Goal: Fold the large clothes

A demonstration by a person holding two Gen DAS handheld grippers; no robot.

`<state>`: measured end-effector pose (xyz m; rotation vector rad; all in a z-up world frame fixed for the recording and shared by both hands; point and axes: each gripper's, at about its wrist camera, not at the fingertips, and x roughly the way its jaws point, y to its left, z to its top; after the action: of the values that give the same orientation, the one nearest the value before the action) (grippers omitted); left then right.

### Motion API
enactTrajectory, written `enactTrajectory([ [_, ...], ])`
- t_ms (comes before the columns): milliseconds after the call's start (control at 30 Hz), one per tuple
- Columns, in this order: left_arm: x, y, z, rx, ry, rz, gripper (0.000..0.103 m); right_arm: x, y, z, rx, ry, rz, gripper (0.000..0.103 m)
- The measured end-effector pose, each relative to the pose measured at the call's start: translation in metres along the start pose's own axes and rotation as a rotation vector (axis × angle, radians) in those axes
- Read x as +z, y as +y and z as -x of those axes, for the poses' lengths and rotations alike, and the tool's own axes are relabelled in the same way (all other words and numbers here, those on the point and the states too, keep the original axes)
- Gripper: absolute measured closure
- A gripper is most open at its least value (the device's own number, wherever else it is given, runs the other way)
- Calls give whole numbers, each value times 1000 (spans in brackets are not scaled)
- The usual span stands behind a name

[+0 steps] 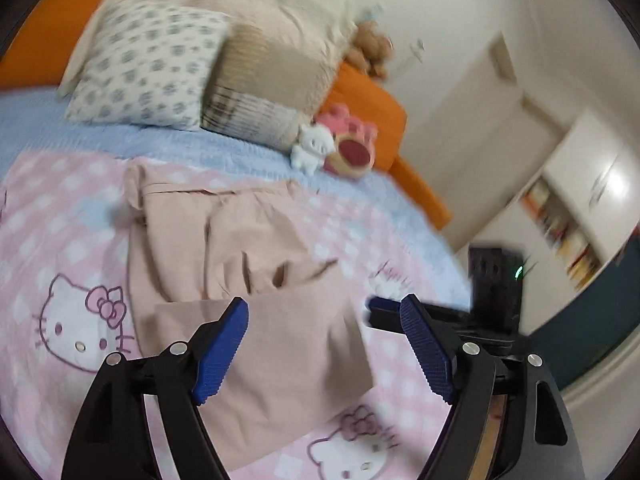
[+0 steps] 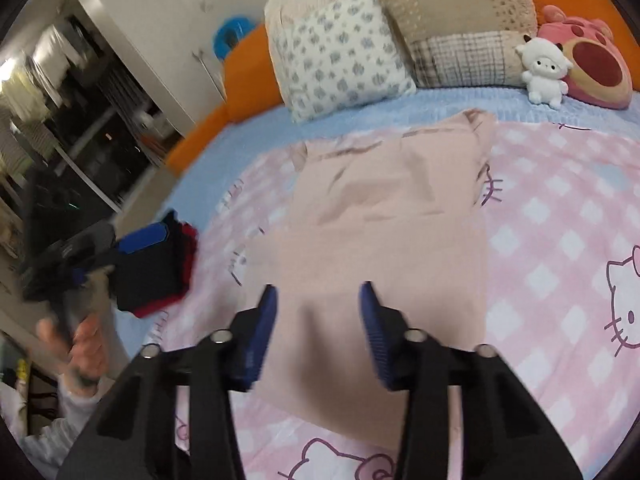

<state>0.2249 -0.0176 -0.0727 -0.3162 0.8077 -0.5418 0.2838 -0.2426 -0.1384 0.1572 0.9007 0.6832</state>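
Garment (image 2: 384, 208) on bed, below both grippers, L (image 1: 324, 344) & R (image 2: 318, 334); jaws apart, empty.

Garment (image 2: 384, 216) plain peach. Blanket (image 2: 560, 208) pink-white check, cat faces. Sheet (image 1: 200, 148) pale blue. Headboard (image 1: 360, 96) orange. Tong pads (image 1: 222, 356) blue.

A bed with an orange padded surround (image 2: 244, 68) carries a light blue textured cover (image 2: 440, 100), a pink checked cat-print blanket (image 2: 560, 208), a flat peach garment (image 2: 380, 220), patterned pillows (image 2: 340, 52), plush toys (image 2: 544, 72) and dark folded clothes (image 2: 160, 272).
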Motion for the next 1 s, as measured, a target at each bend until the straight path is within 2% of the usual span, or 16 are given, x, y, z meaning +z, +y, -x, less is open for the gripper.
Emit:
enactTrajectory([
  [33, -2, -8, -15, 57, 24, -37, 24, -2, 5, -5, -36, -4, 36, 64],
  [67, -6, -16, -38, 157, 63, -89, 25, -1, 13, -10, -87, -10, 73, 66],
  [100, -9, -17, -56, 229, 95, -123, 29, 2, 19, -23, -191, -10, 125, 65],
  [167, -15, -10, -85, 300, 155, -135, 30, 5, 13, -44, -278, 13, 123, 67],
  [233, -22, 16, -117, 306, 231, -51, 30, 4, -7, -64, -342, 43, 92, 66],
  [333, -34, 49, -150, 232, 303, 57, 32, -10, -48, -98, -355, 137, 26, 67],
  [400, -40, 53, -164, 236, 324, 30, 32, -28, -70, -116, -318, 173, -8, 67],
  [600, -44, 55, -182, 268, 298, -27, 23, -39, -80, -122, -305, 110, -7, 66],
  [667, -40, 50, -179, 273, 299, -34, 23, -37, -78, -120, -301, 105, 7, 65],
  [733, -37, 41, -163, 264, 286, -45, 25, -33, -73, -101, -271, 93, 12, 63],
  [767, -33, 36, -143, 234, 263, -46, 25, -32, -68, -90, -264, 84, 15, 57],
  [867, -28, 32, -85, 169, 229, -24, 20, -33, -57, -32, -218, 22, 33, 18],
  [933, -31, 36, -48, 175, 208, -8, 14, -37, -54, -1, -173, 14, 24, 18],
  [1000, -41, 48, -18, 184, 206, 38, 13, -45, -57, 22, -93, 37, -20, 18],
])
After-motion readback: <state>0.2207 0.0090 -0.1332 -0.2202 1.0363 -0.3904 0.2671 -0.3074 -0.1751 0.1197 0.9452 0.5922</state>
